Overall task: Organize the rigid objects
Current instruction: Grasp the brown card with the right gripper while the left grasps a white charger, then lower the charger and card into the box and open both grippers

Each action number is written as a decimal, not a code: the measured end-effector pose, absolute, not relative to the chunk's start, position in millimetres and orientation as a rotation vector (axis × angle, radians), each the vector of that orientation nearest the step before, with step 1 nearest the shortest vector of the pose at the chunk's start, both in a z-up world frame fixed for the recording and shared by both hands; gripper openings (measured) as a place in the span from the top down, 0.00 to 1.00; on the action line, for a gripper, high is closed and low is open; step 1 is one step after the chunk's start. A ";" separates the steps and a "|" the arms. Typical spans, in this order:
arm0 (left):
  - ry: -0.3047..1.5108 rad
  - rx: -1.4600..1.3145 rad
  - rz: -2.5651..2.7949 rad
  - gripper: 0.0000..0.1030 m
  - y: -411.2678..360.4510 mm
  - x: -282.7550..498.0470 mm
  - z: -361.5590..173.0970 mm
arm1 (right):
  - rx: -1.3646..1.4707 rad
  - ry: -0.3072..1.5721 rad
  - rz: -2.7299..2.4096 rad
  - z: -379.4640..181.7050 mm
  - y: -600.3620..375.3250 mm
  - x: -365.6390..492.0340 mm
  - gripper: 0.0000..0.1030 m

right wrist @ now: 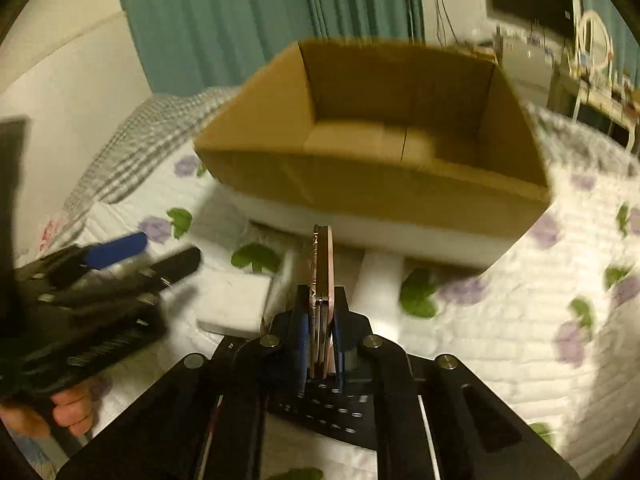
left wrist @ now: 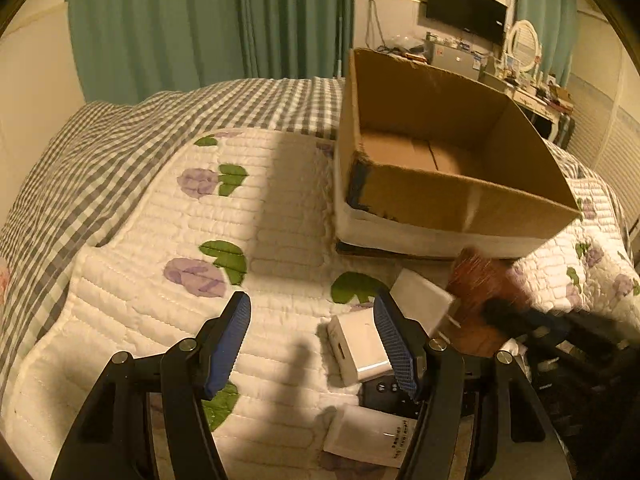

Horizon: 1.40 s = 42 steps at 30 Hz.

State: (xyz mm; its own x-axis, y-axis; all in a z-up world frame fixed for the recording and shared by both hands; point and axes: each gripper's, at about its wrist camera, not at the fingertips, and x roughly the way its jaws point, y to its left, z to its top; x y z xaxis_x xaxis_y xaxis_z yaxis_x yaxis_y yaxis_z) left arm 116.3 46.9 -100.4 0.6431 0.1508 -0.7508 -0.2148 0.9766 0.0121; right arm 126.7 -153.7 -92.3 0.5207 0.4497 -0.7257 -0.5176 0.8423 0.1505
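Note:
An open cardboard box [left wrist: 452, 200] stands on the bed, empty inside; it also shows in the right wrist view [right wrist: 372, 196]. My right gripper [right wrist: 320, 320] is shut on a thin pink flat object [right wrist: 323, 268], held on edge in front of the box; it appears blurred in the left wrist view [left wrist: 484, 280]. My left gripper [left wrist: 312, 340] is open and empty above the quilt. Beside its right finger lie a white charger block [left wrist: 360, 348], a white plug adapter [left wrist: 424, 304], a black remote [left wrist: 384, 394] and a white packet [left wrist: 368, 436].
The bed has a white floral quilt [left wrist: 168, 280] and a grey checked blanket [left wrist: 100, 152]. Teal curtains [left wrist: 208, 20] hang behind. A dresser with mirror [left wrist: 524, 44] and a wall TV [left wrist: 466, 8] stand at the far right.

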 end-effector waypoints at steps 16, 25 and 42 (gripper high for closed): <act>0.929 0.034 -0.011 0.35 -18.7 152.1 -132.5 | -0.118 0.820 0.438 -78.4 -215.0 141.2 0.91; 0.966 0.136 -0.028 0.35 -28.5 174.7 -150.9 | -0.102 0.862 0.456 -93.6 -214.0 151.5 0.91; 0.901 0.118 -0.078 0.37 -32.1 139.1 -122.1 | -0.107 0.794 0.462 -65.2 -215.4 135.4 0.91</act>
